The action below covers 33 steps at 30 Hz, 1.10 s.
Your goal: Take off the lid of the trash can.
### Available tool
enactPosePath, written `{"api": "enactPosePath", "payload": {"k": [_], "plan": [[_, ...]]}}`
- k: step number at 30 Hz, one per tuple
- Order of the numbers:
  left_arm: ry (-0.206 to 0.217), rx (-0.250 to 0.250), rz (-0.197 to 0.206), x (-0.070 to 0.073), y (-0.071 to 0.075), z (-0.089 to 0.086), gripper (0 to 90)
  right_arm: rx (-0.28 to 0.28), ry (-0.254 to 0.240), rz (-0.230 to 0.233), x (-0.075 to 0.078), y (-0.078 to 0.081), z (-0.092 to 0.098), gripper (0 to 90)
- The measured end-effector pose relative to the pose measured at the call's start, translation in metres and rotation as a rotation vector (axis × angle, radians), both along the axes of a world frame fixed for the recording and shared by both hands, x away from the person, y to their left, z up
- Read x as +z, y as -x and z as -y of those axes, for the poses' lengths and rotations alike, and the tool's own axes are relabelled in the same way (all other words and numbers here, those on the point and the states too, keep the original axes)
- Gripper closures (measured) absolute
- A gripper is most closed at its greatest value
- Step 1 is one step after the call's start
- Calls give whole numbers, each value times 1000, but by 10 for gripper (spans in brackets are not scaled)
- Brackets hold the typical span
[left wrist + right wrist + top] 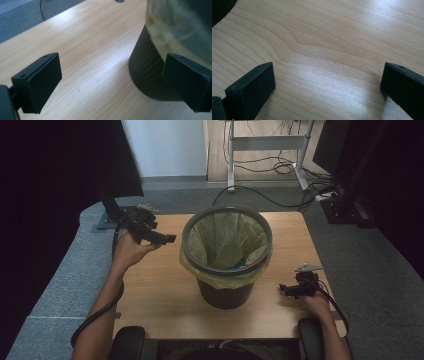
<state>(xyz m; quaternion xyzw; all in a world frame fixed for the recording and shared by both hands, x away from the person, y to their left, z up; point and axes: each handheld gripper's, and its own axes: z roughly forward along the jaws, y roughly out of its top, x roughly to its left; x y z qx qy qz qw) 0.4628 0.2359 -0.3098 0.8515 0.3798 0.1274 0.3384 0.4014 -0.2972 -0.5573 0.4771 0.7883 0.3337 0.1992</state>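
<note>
High view first: a dark round plastic waste bin (226, 290) stands near the middle of a pale wooden table (160, 295), lined with a thin yellowish plastic bag (225, 240) whose edge is folded out over the rim and hangs down the outside wall. Something blue lies low inside the bag, too small to identify.

The left gripper (167, 239) is held up by the person's left hand (130, 251) to the left of the bin, level with its rim and pointing toward it, near but apart from the bag. A black cable (100, 312) trails from it down along the forearm. In the left gripper view its jaws stand wide apart with nothing between them; the table shows through the gap, and the ribbed dark wall of the bin, with the bag's overhang blurred above it, sits behind the jaw on the right side.

The right gripper (284, 290) rests low by the table's right edge in the right hand (316, 302), pointing left toward the bin's base, well apart from it. In the right gripper view its jaws are likewise spread wide over bare wood grain, clamping nothing.
</note>
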Motion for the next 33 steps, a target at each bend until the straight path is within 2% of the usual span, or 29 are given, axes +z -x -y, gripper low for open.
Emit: {"api": "enactPosePath", "payload": {"k": [12, 16, 18, 27, 33], "plan": [[24, -7, 22, 37, -10, 16, 22, 2, -1, 0, 0, 0, 0, 0], [31, -28, 24, 45, -13, 24, 68, 3, -1, -1, 0, 0, 0, 0], [28, -36, 17, 48, -15, 28, 148, 3, -1, -1, 0, 0, 0, 0], [39, -65, 8, 53, -25, 52, 147, 7, -1, -1, 0, 0, 0, 0], [-2, -88, 2, 51, -30, 71, 186, 9, -1, -1, 0, 0, 0, 0]]}}
